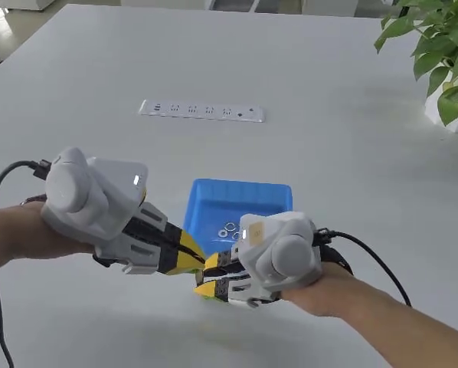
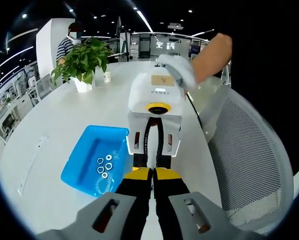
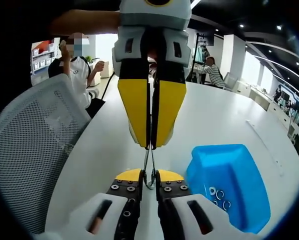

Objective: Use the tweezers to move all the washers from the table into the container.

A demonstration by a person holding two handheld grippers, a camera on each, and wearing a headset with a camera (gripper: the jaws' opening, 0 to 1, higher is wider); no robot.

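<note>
Thin metal tweezers hang between the two grippers, which meet tip to tip just in front of the blue container. My left gripper comes in from the left with its yellow jaws shut on one end of the tweezers. From the right, my right gripper is shut on the other end. The right gripper view shows its own jaws low down and the left gripper above them. Several washers lie inside the container, and I see none on the table.
A white power strip lies farther back on the white table. A potted plant stands at the far right corner. A mesh office chair is beside the table edge. People sit in the background.
</note>
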